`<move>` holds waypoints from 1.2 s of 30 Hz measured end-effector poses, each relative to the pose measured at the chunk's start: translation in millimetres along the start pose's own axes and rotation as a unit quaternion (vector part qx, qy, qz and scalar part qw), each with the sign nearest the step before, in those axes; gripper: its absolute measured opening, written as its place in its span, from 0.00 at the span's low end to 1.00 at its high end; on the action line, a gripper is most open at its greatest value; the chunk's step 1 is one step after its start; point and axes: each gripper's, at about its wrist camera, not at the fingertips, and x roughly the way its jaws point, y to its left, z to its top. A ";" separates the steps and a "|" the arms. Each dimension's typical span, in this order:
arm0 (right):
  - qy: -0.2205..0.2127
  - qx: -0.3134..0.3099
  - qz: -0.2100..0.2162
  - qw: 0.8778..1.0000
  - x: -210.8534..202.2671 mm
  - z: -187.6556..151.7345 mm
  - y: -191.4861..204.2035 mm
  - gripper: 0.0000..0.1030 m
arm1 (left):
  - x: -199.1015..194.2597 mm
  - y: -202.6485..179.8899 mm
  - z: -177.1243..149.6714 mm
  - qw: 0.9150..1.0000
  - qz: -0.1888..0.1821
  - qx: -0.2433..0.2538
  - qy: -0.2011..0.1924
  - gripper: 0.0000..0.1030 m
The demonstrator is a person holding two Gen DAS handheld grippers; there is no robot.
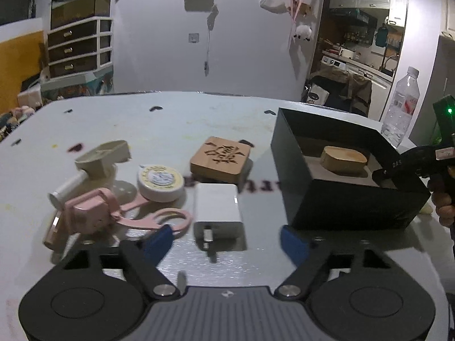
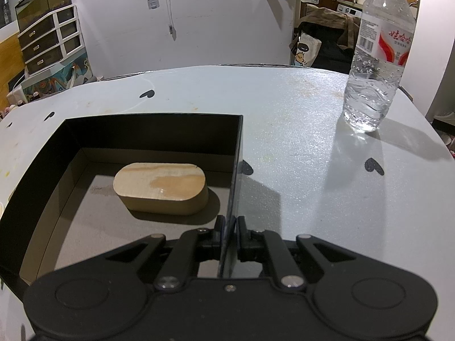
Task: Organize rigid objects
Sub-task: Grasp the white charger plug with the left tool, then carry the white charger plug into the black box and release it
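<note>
- The left hand-held gripper is spread, its blue-padded fingers on either side of the white rectangular plug adapter without touching it.
- The adapter lies flat on the grey counter, prongs toward the camera.
- Just beyond it lie a square carved wooden block and a round white tin; to the left are a pink plastic clip device and a beige plastic piece.
- The right hand-held gripper is pressed together, pinching the right wall of the black open cardboard box.
- An oval wooden block lies on the box floor.
- A clear plastic water bottle stands upright, well apart to the right of the box.
</note>
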 end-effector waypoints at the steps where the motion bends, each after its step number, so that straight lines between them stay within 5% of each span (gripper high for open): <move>1: 0.000 0.000 0.000 1.000 0.0 0.0 0.1 0.08 | 3.4 -1.6 0.4 1.000 0.000 -0.003 0.002 0.70; 22: 0.000 0.000 0.000 1.000 0.1 -0.5 0.0 0.08 | 52.8 -10.4 15.5 0.998 0.054 0.025 0.019 0.45; 32: 0.000 -0.005 -0.002 1.000 -0.4 0.5 2.9 0.08 | 28.0 -2.7 20.1 1.000 0.019 -0.017 -0.001 0.44; 36: -0.001 -0.007 -0.003 1.000 -0.3 0.3 3.6 0.08 | 11.2 -8.1 38.3 0.999 -0.026 -0.033 -0.014 0.44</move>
